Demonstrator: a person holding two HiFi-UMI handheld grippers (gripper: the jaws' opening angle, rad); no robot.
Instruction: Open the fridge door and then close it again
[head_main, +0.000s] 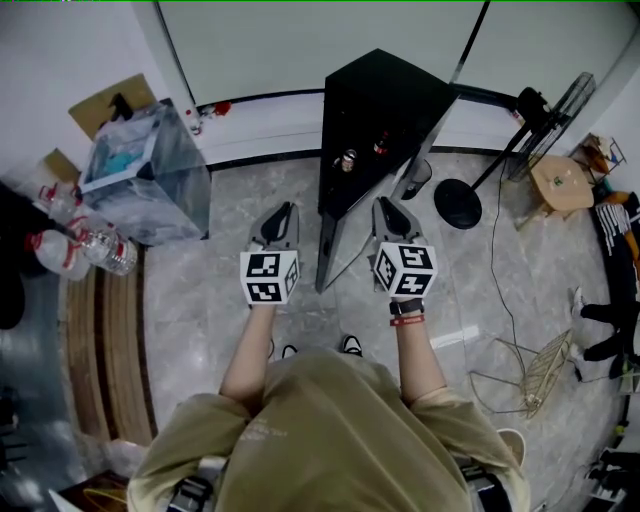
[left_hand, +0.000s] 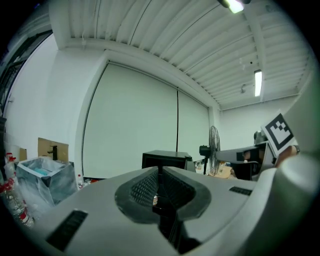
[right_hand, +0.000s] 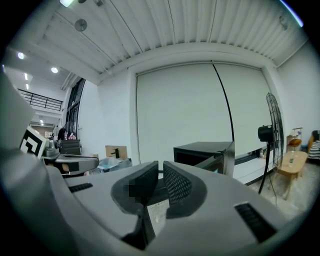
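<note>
The black mini fridge (head_main: 390, 105) stands at the far edge of the grey marble floor (head_main: 230, 300), by the wall. Its door (head_main: 328, 255) hangs open toward the person, and a can (head_main: 348, 158) shows inside. The left gripper (head_main: 283, 212) and right gripper (head_main: 388, 207) hover in front, each with its jaws pressed together on nothing. No writing is legible.

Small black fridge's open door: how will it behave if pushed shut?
Black fridge door stands ajar, so it probably swings freely on its hinge. The compact fridge sits on polished stone floor; a hard shove may slide it.
</note>
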